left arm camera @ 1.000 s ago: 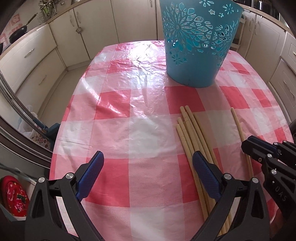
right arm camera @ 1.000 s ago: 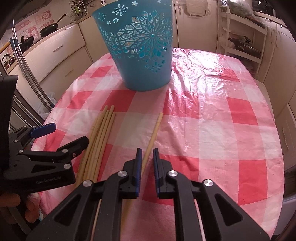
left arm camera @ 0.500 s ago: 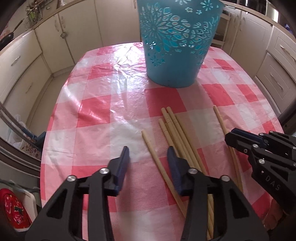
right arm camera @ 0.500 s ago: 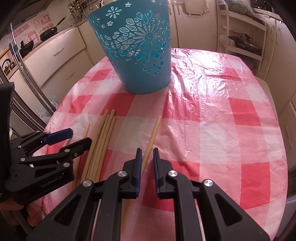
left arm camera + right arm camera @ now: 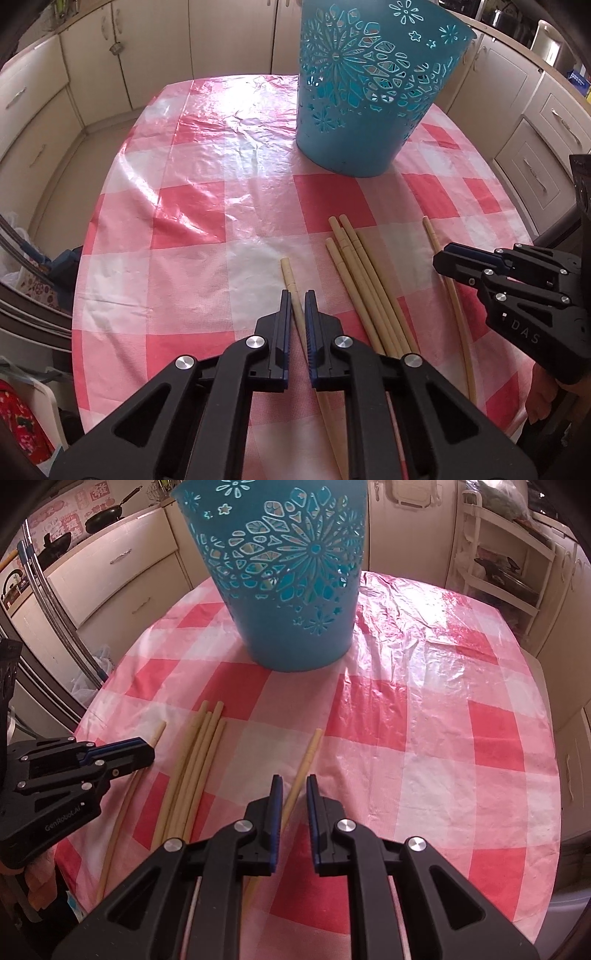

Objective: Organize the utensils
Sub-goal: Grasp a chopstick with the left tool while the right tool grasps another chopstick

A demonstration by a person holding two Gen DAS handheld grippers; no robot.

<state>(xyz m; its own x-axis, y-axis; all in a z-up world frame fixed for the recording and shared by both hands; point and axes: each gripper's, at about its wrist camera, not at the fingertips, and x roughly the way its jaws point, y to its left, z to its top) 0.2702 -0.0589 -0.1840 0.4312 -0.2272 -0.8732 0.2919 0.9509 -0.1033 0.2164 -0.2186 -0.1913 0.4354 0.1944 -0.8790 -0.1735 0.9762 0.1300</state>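
Several long bamboo chopsticks lie on a pink checked tablecloth. My left gripper (image 5: 298,295) is shut on one chopstick (image 5: 288,273), its tip sticking out ahead of the jaws; this gripper also shows in the right wrist view (image 5: 149,755). My right gripper (image 5: 294,781) is shut on another chopstick (image 5: 309,751), and it shows in the left wrist view (image 5: 441,260). A bundle of several chopsticks (image 5: 356,266) lies between the two grippers. A blue cut-out plastic basket (image 5: 369,92) stands upright behind them, also in the right wrist view (image 5: 291,576).
The round table's edge (image 5: 79,280) drops off at the left, and its other edge (image 5: 554,775) at the right. Cream kitchen cabinets (image 5: 44,122) surround the table. A wire rack (image 5: 506,565) stands at the back right.
My left gripper closed from wide open onto a single chopstick drawn left out of the bundle. My right gripper stayed shut on its chopstick and moved a little nearer the basket.
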